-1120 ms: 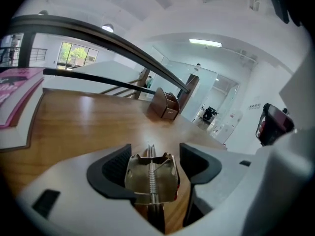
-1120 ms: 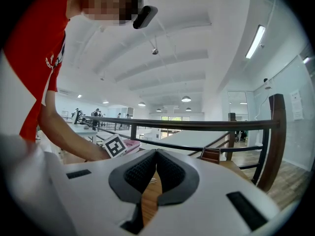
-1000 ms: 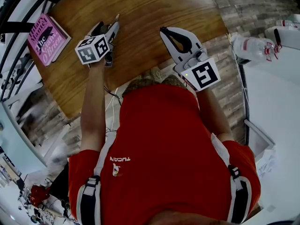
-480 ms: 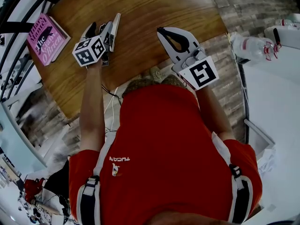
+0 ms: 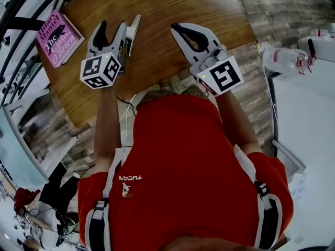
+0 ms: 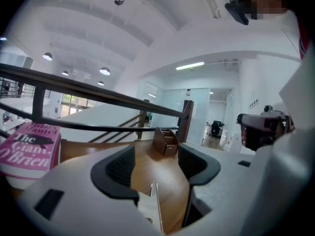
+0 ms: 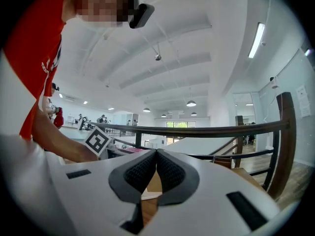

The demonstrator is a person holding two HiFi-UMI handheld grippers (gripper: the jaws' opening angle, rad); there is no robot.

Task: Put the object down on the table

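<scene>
A thin pale flat object rests on the round wooden table, seen almost edge-on. It lies right beside the right-hand jaw of my left gripper. In the left gripper view the same thin object shows low in the gap, down near the throat, and the pads do not press on it. The left gripper has its jaws wide apart and they are closing slightly. My right gripper hovers over the table's near middle. Its dark pads meet with nothing between them in the right gripper view.
A pink book lies at the table's left edge, also the pink book left of the jaws. A small wooden desk organiser stands farther along the table. A dark railing runs behind it. Water bottles lie off to the right.
The left gripper has tipped so both its spread jaws show over the table, and its marker cube sits lower in the picture. The right gripper has shifted slightly left. The thin object stays beside the left gripper.
</scene>
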